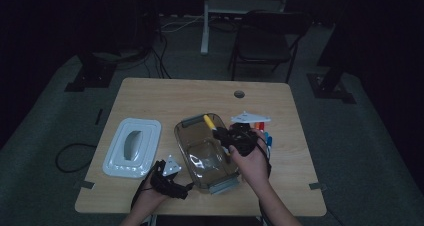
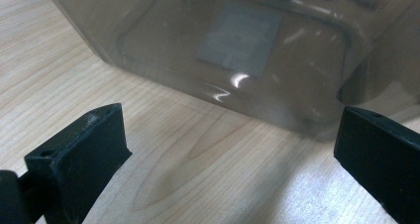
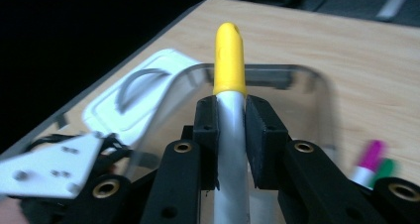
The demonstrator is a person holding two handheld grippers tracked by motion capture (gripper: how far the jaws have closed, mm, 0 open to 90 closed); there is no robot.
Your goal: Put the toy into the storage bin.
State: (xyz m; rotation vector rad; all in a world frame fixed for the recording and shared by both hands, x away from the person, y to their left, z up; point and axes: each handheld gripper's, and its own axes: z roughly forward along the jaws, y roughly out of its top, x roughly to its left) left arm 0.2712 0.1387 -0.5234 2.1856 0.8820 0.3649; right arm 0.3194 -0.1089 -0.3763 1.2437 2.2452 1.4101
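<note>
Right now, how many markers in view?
At least 4: a yellow-capped marker clamped in the right gripper over the clear container; orange, blue, and more, partly hidden by the hand, beside it.

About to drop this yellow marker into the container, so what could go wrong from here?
The right gripper pinches the yellow-capped marker low on its barrel, so it could pivot or slip. It hangs over the container near the far rim and may bounce out. The left gripper stands open beside the container, not steadying it, so it might slide.
</note>
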